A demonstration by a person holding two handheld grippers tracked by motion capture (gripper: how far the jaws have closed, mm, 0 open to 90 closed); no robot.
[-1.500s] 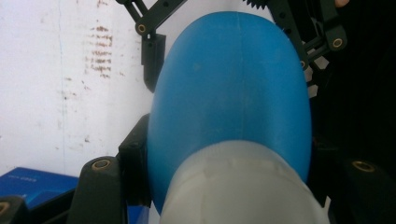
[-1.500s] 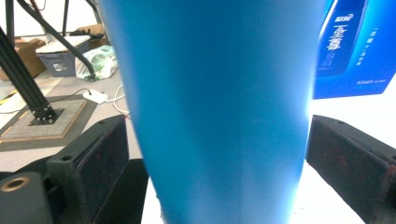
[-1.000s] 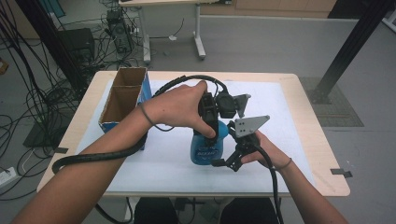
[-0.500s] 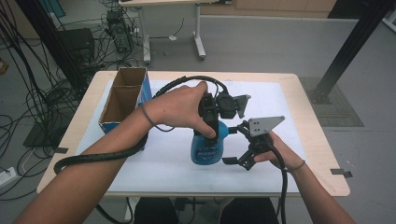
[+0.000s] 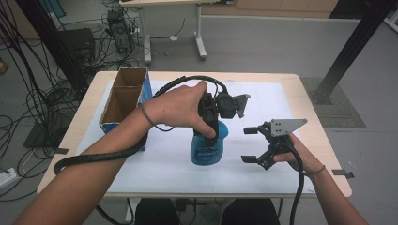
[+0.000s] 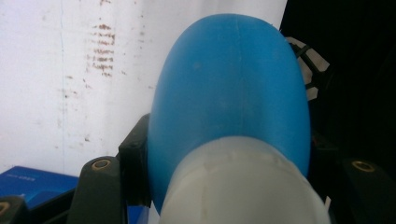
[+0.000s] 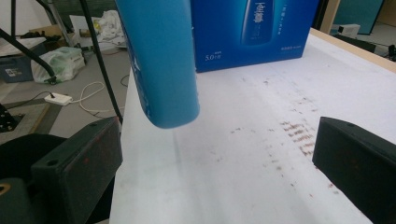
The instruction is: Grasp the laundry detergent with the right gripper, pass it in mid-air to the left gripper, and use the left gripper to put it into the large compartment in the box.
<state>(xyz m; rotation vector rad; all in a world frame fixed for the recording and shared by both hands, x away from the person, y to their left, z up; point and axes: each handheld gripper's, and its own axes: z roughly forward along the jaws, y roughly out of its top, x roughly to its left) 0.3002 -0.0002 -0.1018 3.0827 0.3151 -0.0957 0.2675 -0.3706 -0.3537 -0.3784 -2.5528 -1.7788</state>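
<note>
A blue bottle (image 5: 208,149) with a pale neck stands upright over the white sheet (image 5: 263,101) at mid-table. My left gripper (image 5: 211,133) comes down from above and is shut on the bottle's upper part. In the left gripper view the bottle (image 6: 233,93) sits between the two black jaws of the left gripper (image 6: 229,154). My right gripper (image 5: 245,145) is open a short way to the bottle's right and touches nothing. In the right gripper view the bottle's base (image 7: 170,107) seems to hang just above the sheet, beyond the open right gripper (image 7: 219,163).
An open cardboard box (image 5: 123,101) with blue printed sides (image 7: 252,32) stands at the table's left. A thick black cable (image 5: 98,157) trails from the left gripper along the forearm. The sheet (image 7: 280,126) carries brown smudges. Bare tabletop (image 5: 324,140) borders the sheet at the right.
My right gripper has drawn back to the right, away from the bottle, and stands open. The left gripper keeps its hold on the bottle in nearly the same place.
</note>
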